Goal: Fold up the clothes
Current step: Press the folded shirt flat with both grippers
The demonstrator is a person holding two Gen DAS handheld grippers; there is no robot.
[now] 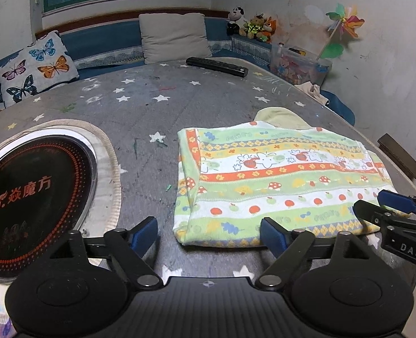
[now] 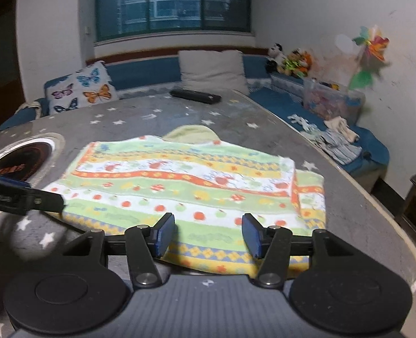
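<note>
A folded child's garment (image 1: pixel 275 180) with green, orange and yellow bands of apples, mushrooms and rabbits lies flat on the grey star-print table (image 1: pixel 151 107). A pale yellow-green part (image 1: pixel 281 118) sticks out at its far edge. My left gripper (image 1: pixel 209 236) is open and empty at the garment's near left corner. My right gripper (image 2: pixel 208 233) is open and empty, its fingers over the garment's (image 2: pixel 185 186) near edge. The right gripper also shows in the left wrist view (image 1: pixel 388 208) at the garment's right end.
A round black induction plate (image 1: pixel 30 197) is set into the table at the left. A black remote (image 1: pixel 217 66) lies at the far side. Cushions (image 1: pixel 174 36), plush toys (image 1: pixel 253 25), a toy box (image 1: pixel 298 66) and a pinwheel (image 1: pixel 344 24) line the bench behind. Small clothes (image 2: pixel 334 138) lie on the bench at the right.
</note>
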